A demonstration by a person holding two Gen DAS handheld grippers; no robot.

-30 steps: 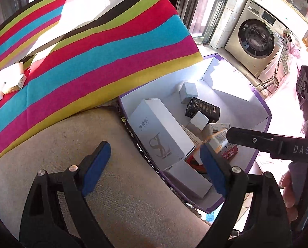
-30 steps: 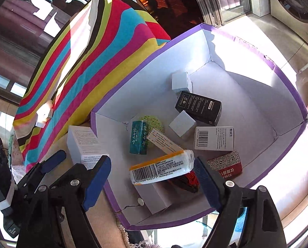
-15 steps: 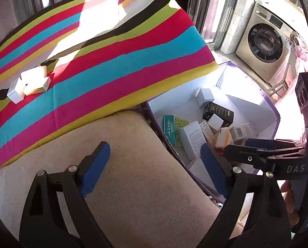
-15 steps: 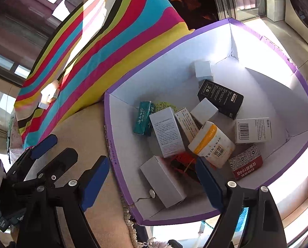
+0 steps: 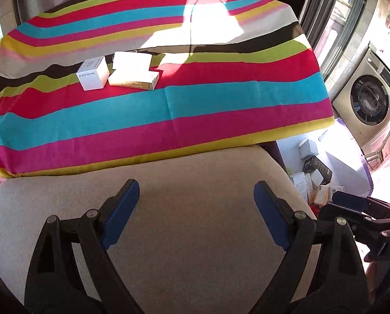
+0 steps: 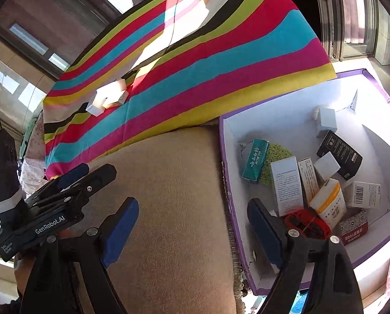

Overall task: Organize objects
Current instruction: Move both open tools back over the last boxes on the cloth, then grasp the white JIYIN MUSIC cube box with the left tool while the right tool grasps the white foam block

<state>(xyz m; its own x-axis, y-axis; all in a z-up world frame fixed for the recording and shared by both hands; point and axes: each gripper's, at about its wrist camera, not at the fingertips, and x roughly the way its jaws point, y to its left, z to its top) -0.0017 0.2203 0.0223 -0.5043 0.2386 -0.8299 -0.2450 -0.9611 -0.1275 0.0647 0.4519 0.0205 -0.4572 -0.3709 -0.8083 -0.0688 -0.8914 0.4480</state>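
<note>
I'd take the white cube box (image 5: 92, 76) first, approaching square to its faces so the neighbouring flat boxes (image 5: 133, 73) on the far left of the striped cloth (image 5: 221, 99) aren't nudged; the bin (image 6: 286, 120) sits near right. My left gripper (image 5: 196, 210) and right gripper (image 6: 192, 233) hover side by side over the beige cushion (image 5: 184, 183), tilted downward, tongs apart and empty.

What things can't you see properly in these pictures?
- Third box on the striped cloth, left wrist view: sun glare washes out its top, so no print shows.
- Purple bin, left wrist view: the beige cushion and right gripper hide most of its contents.
- Red thing in the bin, right wrist view: partly behind the gripper finger; what it is stays unclear.
- Washing machine, left wrist view: cut off by the frame edge.
</note>
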